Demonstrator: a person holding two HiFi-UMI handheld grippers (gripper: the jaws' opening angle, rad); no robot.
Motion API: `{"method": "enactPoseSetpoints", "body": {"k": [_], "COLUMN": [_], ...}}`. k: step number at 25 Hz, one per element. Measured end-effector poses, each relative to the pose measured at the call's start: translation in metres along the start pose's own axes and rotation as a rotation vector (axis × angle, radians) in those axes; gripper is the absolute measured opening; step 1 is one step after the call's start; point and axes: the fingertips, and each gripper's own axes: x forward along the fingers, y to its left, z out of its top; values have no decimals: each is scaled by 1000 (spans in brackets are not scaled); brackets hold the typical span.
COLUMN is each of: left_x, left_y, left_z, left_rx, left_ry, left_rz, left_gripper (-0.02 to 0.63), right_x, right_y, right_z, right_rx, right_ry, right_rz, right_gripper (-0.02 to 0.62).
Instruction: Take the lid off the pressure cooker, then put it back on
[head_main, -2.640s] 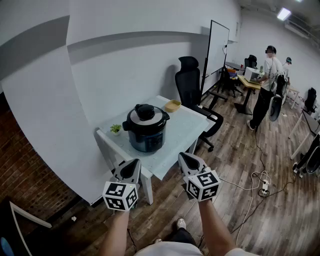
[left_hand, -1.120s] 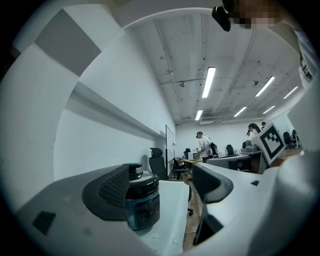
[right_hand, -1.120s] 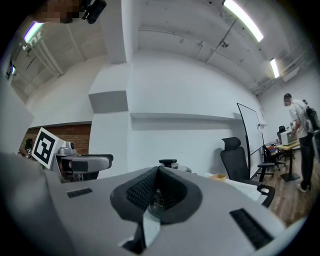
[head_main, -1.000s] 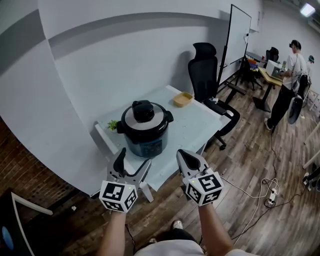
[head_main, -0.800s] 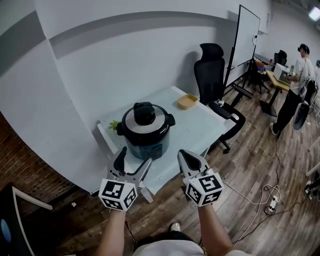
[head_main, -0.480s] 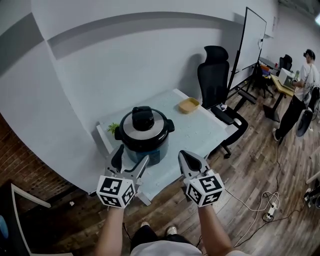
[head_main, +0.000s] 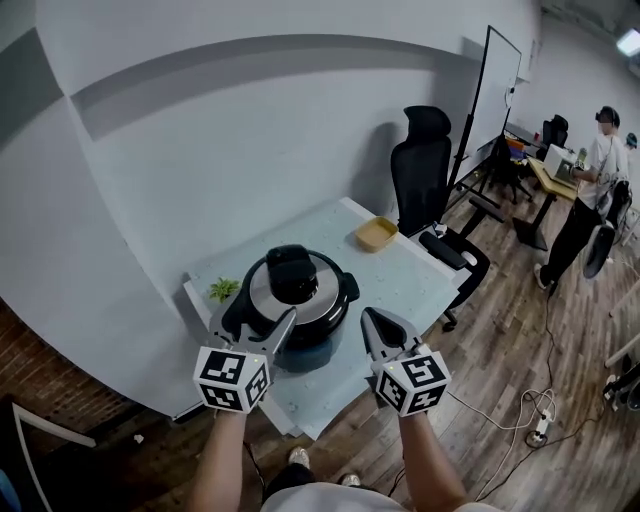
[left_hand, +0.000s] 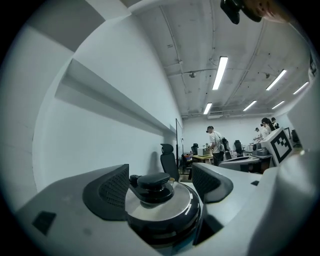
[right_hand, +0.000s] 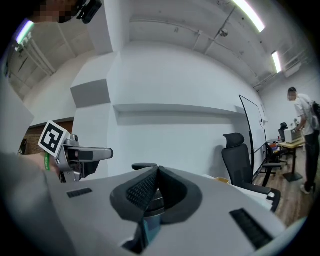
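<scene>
The pressure cooker (head_main: 293, 308) sits at the near-left corner of the bench (head_main: 405, 280), just below the middle of the head view, with its lid (head_main: 315, 303) seated and its black knob (head_main: 291, 272) on top; the lid has not yet been lifted. Across the last 2.6 s the cooker has grown larger and slid down the frame toward the grippers, so the person has walked up to the bench. In that time the left gripper (head_main: 257, 320) went from closed fingers to spread fingers, and it now overlaps the cooker's near rim in the head view. In the left gripper view the 2 dark pads (left_hand: 114, 192) stand wide apart with the knob (left_hand: 154, 182) framed between them but not yet touched, so I judge that the reach for the knob is under way and a short advance and a squeeze remain. The right gripper (head_main: 370, 322) has its fingers pressed together on nothing, as before, and hangs just right of the cooker. Farther out, a small green plant (head_main: 222, 290) lies left of the cooker, a yellow bowl (head_main: 377, 234) at the bench's far edge, and a black office chair (head_main: 425, 165) beyond.
</scene>
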Motion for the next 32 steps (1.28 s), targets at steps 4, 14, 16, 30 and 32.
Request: {"method": "enactPoseSetpoints", "body": {"k": [4,14,16,30,32], "left_x": [23,53,57,92,98], "left_y": [25,42,45,24,17], "left_z": [-1,-12,-13,-26,-34], "left_rx": [-1,-35,-38,126,160], "left_ry": [32,66,63,236,297], "left_rz": [-64,-158,-155,-407,-484], "left_gripper": [360,360,360,359,359], "right_x": [25,52,58,74,73], "right_y": [0,-4,-7,-34,-38], "right_z": [5,5,6,10,9], "right_rx": [-4,-14,-16,-15,-10], "right_ry": [4,20,20,15,16], "right_rz": [-51,-111,-103,-80,-87], "right_gripper": [0,0,0,0,0]}}
